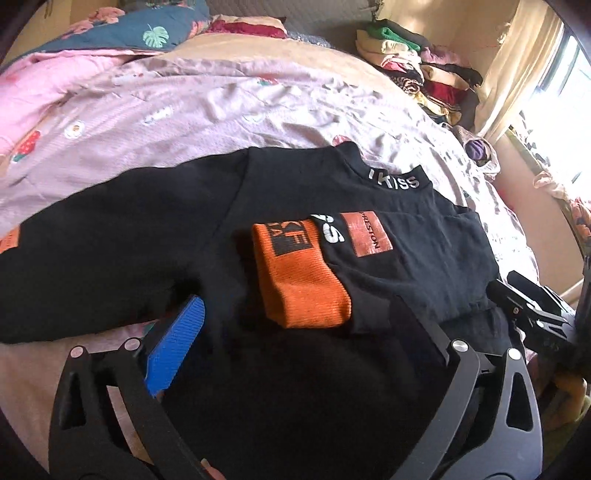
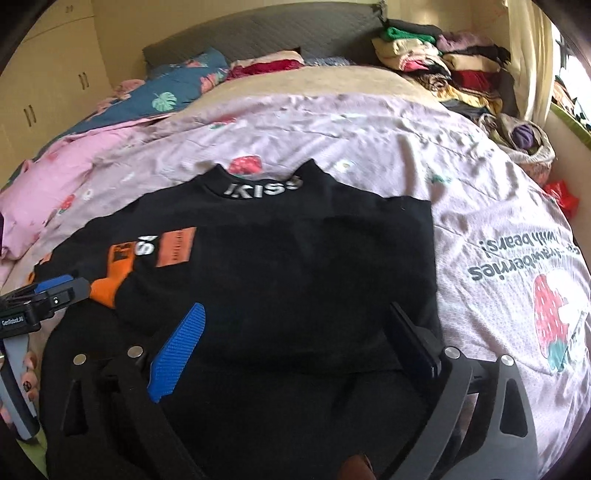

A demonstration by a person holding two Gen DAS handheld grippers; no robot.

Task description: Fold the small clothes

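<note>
A small black sweatshirt [image 1: 155, 229] with a "KISS" collar lies flat on the bed. One sleeve with an orange cuff [image 1: 299, 273] is folded across its chest. It also shows in the right wrist view [image 2: 295, 266]. My left gripper [image 1: 295, 325] is open, its blue pad [image 1: 177, 347] and black finger wide apart over the sweatshirt's lower hem near the cuff. My right gripper [image 2: 299, 339] is open over the hem on the other side. The left gripper also shows in the right wrist view [image 2: 55, 291] at the left edge.
The bed has a pink strawberry-print cover [image 2: 498, 229]. A blue floral quilt [image 1: 122, 33] and a pink blanket [image 1: 44, 85] lie at the far left. A pile of folded clothes [image 2: 454, 70] stands at the far right by the curtain [image 1: 517, 66].
</note>
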